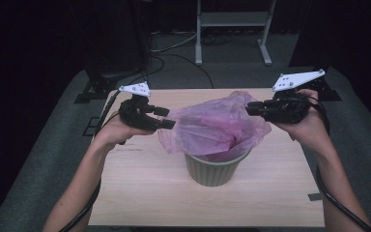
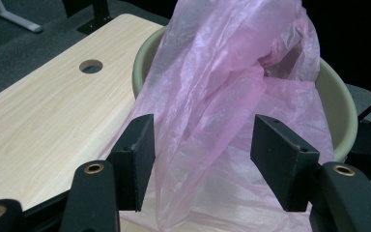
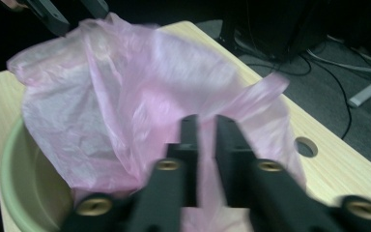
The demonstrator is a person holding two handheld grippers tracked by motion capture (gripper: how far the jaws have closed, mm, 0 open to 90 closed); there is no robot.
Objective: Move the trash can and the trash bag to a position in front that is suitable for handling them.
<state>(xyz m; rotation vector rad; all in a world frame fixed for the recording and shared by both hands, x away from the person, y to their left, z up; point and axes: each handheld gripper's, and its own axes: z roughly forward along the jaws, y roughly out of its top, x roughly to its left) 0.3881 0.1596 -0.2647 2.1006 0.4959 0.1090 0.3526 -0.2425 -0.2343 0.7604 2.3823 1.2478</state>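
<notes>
- The left gripper (image 1: pixel 168 117) is held up on the left side, and its fingers (image 2: pixel 134 159) stand wide apart.
- The right gripper (image 1: pixel 249 108) is held up on the right side, with its fingers (image 3: pixel 189 145) squeezed almost together.
- Both forearms reach forward from below.
- Both grippers point in toward each other.

I'm working in what looks like a lab or test room, not a home. My table (image 1: pixel 140 193) is a bare pale wooden top with a round cable hole (image 2: pixel 91 66), standing on grey carpet (image 1: pixel 53 145). Black curtains (image 1: pixel 29 38) close off the dark back, loose cables (image 1: pixel 174 46) snake over the floor, and a grey metal stand (image 1: pixel 232 21) waits behind.
</notes>
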